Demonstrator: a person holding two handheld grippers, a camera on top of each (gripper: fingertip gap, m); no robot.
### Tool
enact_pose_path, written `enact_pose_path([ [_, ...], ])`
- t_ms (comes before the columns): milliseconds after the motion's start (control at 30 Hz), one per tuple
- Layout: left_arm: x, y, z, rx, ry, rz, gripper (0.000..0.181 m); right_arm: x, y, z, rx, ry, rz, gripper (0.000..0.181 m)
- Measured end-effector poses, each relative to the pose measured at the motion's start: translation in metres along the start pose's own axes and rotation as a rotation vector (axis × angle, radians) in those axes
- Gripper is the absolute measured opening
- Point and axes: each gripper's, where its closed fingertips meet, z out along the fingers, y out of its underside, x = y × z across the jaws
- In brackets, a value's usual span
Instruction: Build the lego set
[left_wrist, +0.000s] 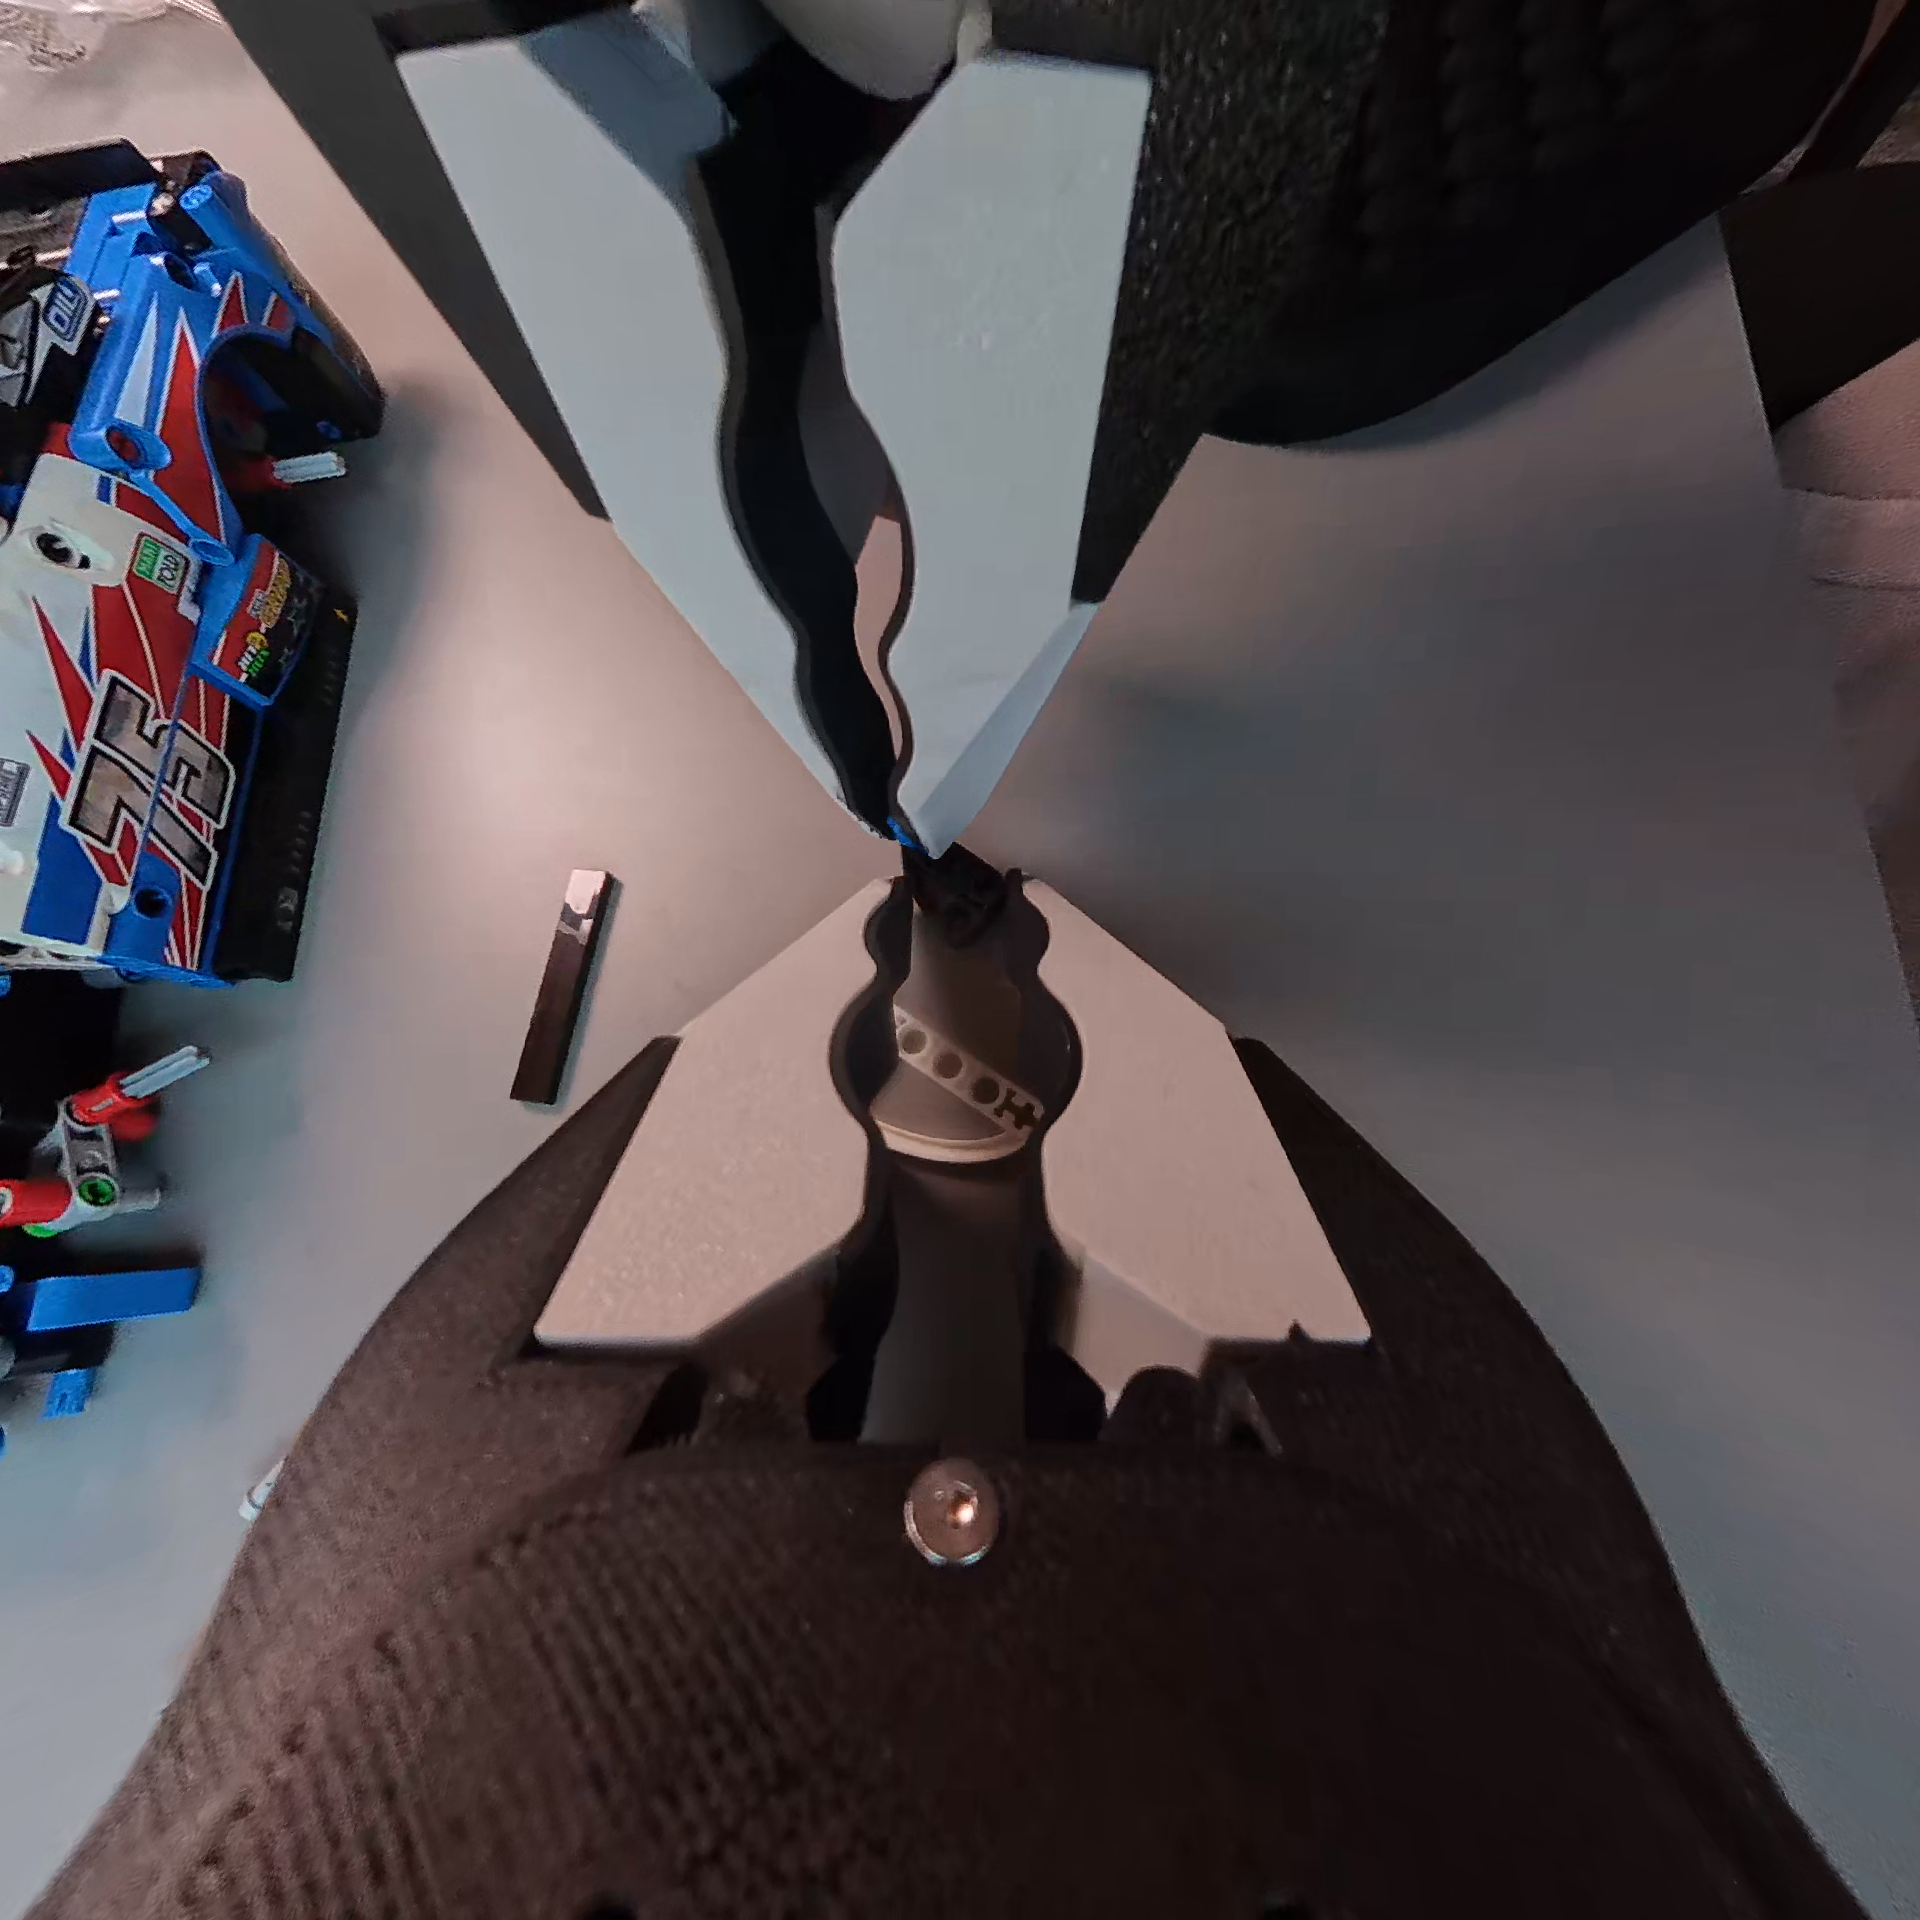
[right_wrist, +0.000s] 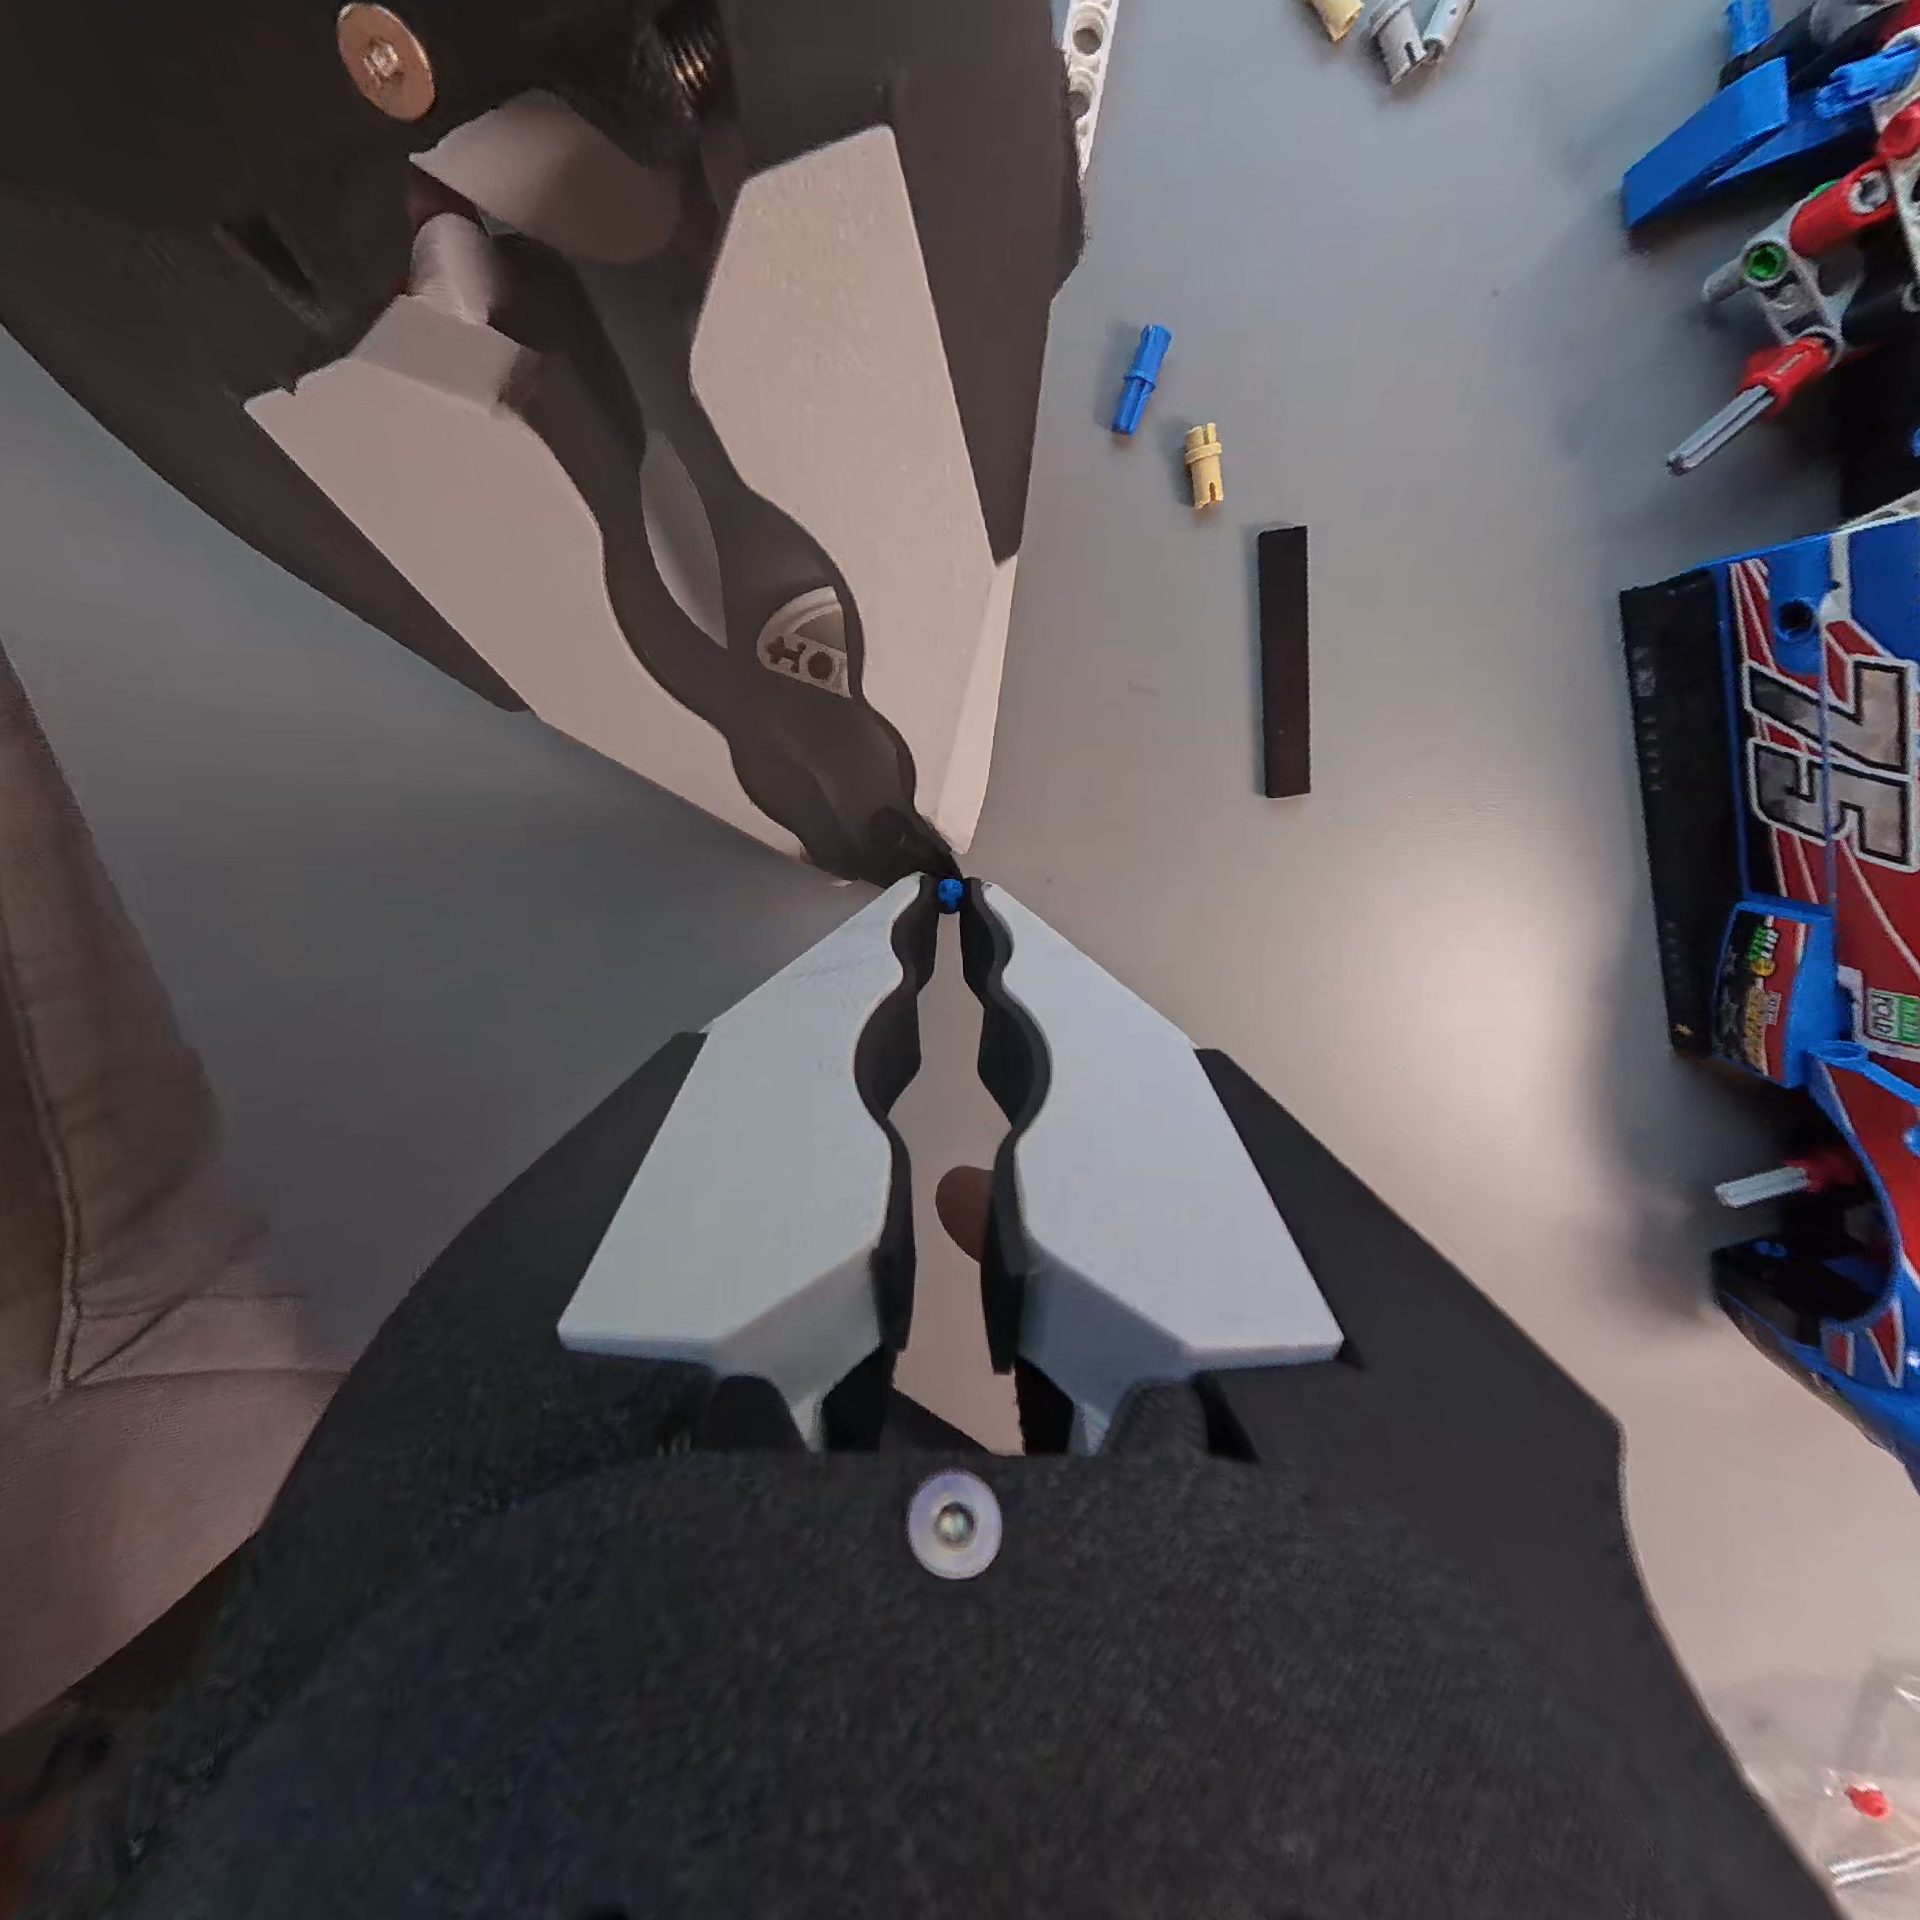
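My left gripper (left_wrist: 956, 885) is shut on a small black connector piece (left_wrist: 961, 902) at its tips, above the grey table. My right gripper (right_wrist: 948, 883) is shut on a small blue pin (right_wrist: 948, 894). The two grippers meet tip to tip, with the blue pin right against the black piece. In the left wrist view the right gripper (left_wrist: 902, 821) comes in from above. In the right wrist view the left gripper (right_wrist: 920, 850) comes in from the upper left. A white beam with holes (left_wrist: 966, 1081) lies on the table below the left fingers.
A blue, red and white race car body (left_wrist: 135, 623) (right_wrist: 1818, 831) lies to the side. Near it are a black flat bar (left_wrist: 566, 987) (right_wrist: 1283, 660), a chassis piece with red and grey axles (right_wrist: 1808, 260), a loose blue pin (right_wrist: 1140, 376) and a tan pin (right_wrist: 1205, 465). The grippers are tip to tip, or close to it. Both grippers' tips are roughly 7 cm from the black flat bar (right_wrist: 1283, 660). It turns up in the left wrist view (left_wrist: 561, 987) as well.
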Motion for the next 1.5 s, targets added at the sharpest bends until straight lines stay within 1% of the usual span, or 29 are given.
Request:
enact_pose_path([
  [67,0.0,0.0,0.0,0.0,-0.006,0.005,0.015,0.0,0.002,0.002,-0.022,-0.013,-0.007,0.002],
  [233,0.0,0.0,0.0,0.0,-0.011,0.008,0.015,-0.001,0.003,0.002,0.043,-0.04,0.052,0.002],
  [367,0.0,0.0,0.0,0.0,-0.008,0.005,0.015,-0.001,0.003,0.002,0.064,-0.072,0.092,0.002],
  [467,0.0,0.0,0.0,0.0,-0.008,0.004,0.015,-0.001,0.002,0.002,0.118,-0.094,0.115,0.002],
  [500,0.0,0.0,0.0,0.001,-0.009,0.004,0.015,-0.001,0.004,0.001,0.125,-0.089,0.108,0.007],
  [533,0.0,0.0,0.0,0.001,-0.009,0.003,0.015,-0.001,0.003,-0.001,0.138,-0.084,0.096,0.015],
  [567,0.0,0.0,0.0,0.001,-0.009,0.003,0.015,-0.002,0.0,-0.004,0.166,-0.084,0.087,0.016],
  [633,0.0,0.0,0.0,0.001,-0.006,0.0,0.015,-0.002,-0.004,-0.006,0.175,-0.074,0.083,0.012],
  [700,0.0,0.0,0.0,0.001,-0.006,0.0,0.015,0.0,-0.003,-0.005,0.162,-0.05,0.072,0.002],
  [800,0.0,0.0,0.0,0.001,-0.009,0.002,0.015,-0.001,-0.003,-0.004,0.139,-0.055,0.074,0.0],
  [933,0.001,0.0,0.0,0.001,-0.008,0.002,0.015,-0.001,-0.001,-0.001,0.109,-0.056,0.055,0.0],
  [1167,0.001,0.0,0.0,0.0,-0.002,-0.004,0.015,0.0,-0.003,0.001,0.207,-0.049,0.135,0.0],
  [1300,0.001,0.0,0.0,0.001,-0.001,-0.002,0.015,0.0,-0.007,-0.009,0.302,-0.076,0.208,0.0],
  [1367,0.001,0.0,0.0,0.001,-0.001,-0.003,0.014,0.0,-0.004,-0.013,0.295,-0.073,0.2,0.004],
  [1500,0.001,0.0,0.0,0.001,-0.002,-0.001,0.014,-0.003,0.0,-0.009,0.264,-0.074,0.179,0.004],
])
